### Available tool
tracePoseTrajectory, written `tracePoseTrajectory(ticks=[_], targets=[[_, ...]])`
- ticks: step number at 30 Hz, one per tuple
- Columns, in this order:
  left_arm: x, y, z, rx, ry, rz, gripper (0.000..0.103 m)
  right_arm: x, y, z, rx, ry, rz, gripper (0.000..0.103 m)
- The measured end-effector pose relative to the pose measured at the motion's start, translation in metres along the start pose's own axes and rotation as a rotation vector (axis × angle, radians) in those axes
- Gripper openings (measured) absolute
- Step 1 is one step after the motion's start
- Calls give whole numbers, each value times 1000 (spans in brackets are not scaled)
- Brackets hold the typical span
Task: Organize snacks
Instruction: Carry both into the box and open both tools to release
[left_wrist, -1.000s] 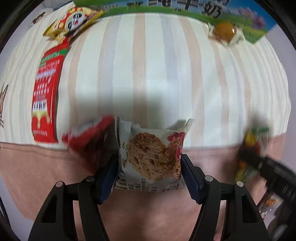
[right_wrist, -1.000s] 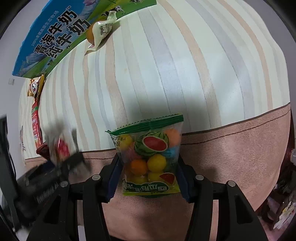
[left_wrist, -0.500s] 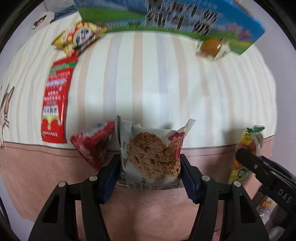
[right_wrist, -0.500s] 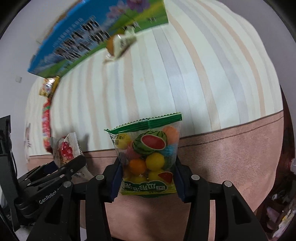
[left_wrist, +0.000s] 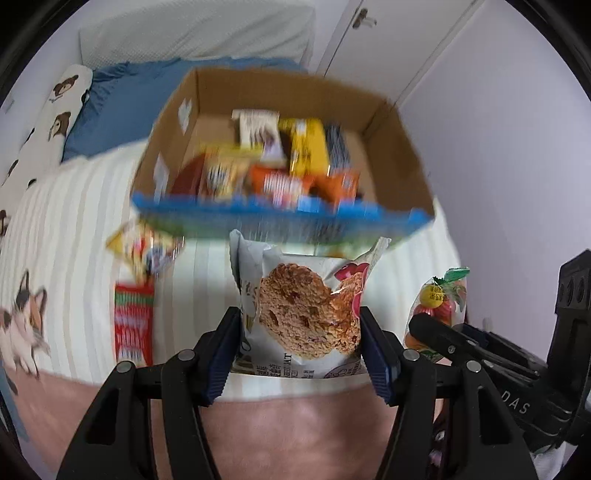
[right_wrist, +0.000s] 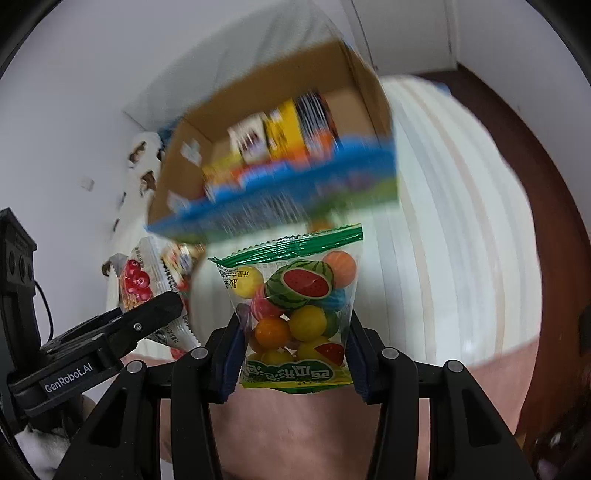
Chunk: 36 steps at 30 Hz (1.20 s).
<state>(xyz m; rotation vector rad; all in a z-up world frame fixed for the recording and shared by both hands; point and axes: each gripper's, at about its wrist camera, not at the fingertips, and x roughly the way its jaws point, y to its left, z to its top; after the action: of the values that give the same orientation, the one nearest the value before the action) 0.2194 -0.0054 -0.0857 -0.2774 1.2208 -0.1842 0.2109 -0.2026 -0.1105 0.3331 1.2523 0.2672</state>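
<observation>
My left gripper (left_wrist: 301, 350) is shut on a white cookie packet (left_wrist: 301, 314) and holds it above the bed's front edge. My right gripper (right_wrist: 293, 350) is shut on a clear bag of fruit-shaped candy balls (right_wrist: 295, 314). An open cardboard box (left_wrist: 399, 162) with a blue-green printed front stands ahead on the striped bedspread, with several snack packs inside; it also shows in the right wrist view (right_wrist: 362, 92). The right gripper with its candy bag (left_wrist: 441, 299) shows at the right of the left wrist view. The left gripper with its packet (right_wrist: 138, 284) shows at the left of the right wrist view.
A red wafer pack (left_wrist: 133, 325) and a yellow snack bag (left_wrist: 144, 247) lie on the striped bedspread (left_wrist: 74, 221) left of the box. A blue pillow (left_wrist: 122, 107) and a bear-print pillow (left_wrist: 55, 114) lie behind. White wall and closet doors at the right.
Both grippers have lifted and tilted up with their packets. The view has swung from the bedspread to the open box, which now shows its inside.
</observation>
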Motion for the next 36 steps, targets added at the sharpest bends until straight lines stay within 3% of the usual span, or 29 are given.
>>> tracePoseTrajectory(ticks=[7, 14, 20, 27, 29, 30, 31, 32, 34, 36], targets=[[1, 7, 99, 1, -37, 7, 59, 3, 24, 94, -81, -47, -58, 51], [61, 33, 187, -6, 56, 86, 59, 55, 18, 193, -54, -12, -147, 51], [117, 61, 230, -16, 132, 153, 60, 101, 4, 244, -25, 40, -187, 51], [161, 84, 246, -13, 233, 181, 62, 148, -10, 264, 20, 92, -169, 52], [169, 91, 246, -49, 257, 173, 63, 156, -13, 266, 27, 100, -184, 62], [172, 93, 246, -59, 266, 159, 65, 159, -15, 267, 27, 100, -188, 79], [175, 94, 247, -62, 269, 160, 69, 162, -16, 269, 28, 99, -188, 88], [178, 95, 247, -56, 268, 169, 71, 160, -14, 267, 27, 95, -192, 88], [178, 91, 248, -35, 256, 189, 87, 161, -12, 267, 21, 100, -201, 89], [177, 89, 247, -30, 247, 182, 92, 162, -12, 267, 24, 104, -198, 97]])
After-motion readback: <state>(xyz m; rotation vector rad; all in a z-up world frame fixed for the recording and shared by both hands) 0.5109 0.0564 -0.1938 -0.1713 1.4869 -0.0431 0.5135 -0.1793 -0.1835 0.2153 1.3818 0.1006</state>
